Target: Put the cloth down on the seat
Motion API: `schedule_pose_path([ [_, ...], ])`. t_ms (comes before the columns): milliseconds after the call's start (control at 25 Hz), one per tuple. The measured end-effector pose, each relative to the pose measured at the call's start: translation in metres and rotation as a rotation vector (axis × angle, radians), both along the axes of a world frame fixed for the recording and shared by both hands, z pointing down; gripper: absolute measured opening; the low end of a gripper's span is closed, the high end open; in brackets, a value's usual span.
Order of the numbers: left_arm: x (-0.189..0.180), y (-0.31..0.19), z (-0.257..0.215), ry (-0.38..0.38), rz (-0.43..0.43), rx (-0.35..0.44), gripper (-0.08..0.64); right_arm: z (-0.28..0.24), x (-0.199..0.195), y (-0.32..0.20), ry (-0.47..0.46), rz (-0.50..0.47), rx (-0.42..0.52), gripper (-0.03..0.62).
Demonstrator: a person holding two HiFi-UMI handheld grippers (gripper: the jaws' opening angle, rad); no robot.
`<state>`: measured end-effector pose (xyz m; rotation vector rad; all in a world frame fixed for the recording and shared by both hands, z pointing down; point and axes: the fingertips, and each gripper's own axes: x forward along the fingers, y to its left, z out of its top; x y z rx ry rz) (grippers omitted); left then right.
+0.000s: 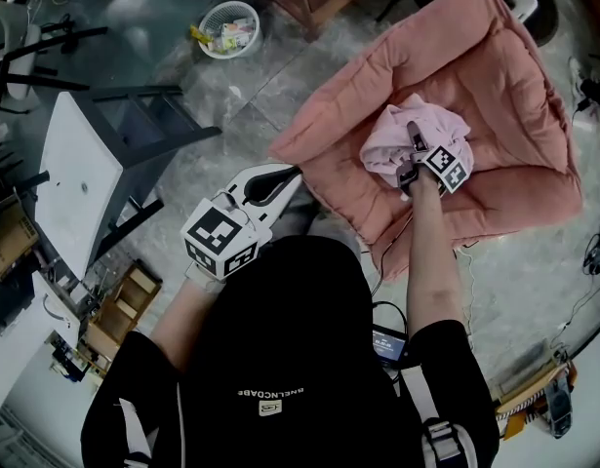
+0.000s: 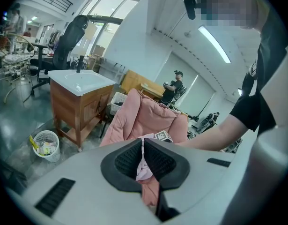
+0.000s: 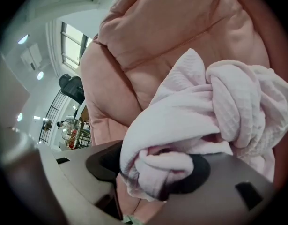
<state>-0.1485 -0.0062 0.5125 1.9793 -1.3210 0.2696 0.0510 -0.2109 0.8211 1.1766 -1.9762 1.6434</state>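
The pink cloth lies bunched in the middle of the padded seat, one fold draped between the jaws of the right gripper, which stand wide and press on nothing. The left gripper hangs off the seat's front corner, jaws together and empty. The cloth looks light, soft and limp — apt to cling to a pad — so any regrasp should pinch a thick upper fold.

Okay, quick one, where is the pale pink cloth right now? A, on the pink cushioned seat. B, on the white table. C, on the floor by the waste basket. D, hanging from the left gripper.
A: the cloth lies bunched on the pink seat, with the right gripper open around one fold of it.
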Motion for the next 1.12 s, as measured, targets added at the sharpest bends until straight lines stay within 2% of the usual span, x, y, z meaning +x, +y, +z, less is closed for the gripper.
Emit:
schedule_pose_path([
  [400,0.021,0.000,-0.011,0.005,0.052,0.032,0.015,-0.028,0.024,0.013,-0.097,0.062,0.011,0.268],
  [720,0.040,0.001,-0.025,0.011,0.120,0.066,0.015,-0.058,0.049,0.026,-0.133,0.107,0.044,0.268],
  [1120,0.076,-0.023,-0.049,0.023,0.282,0.121,0.015,-0.148,0.089,0.028,-0.182,0.175,0.225,0.268],
])
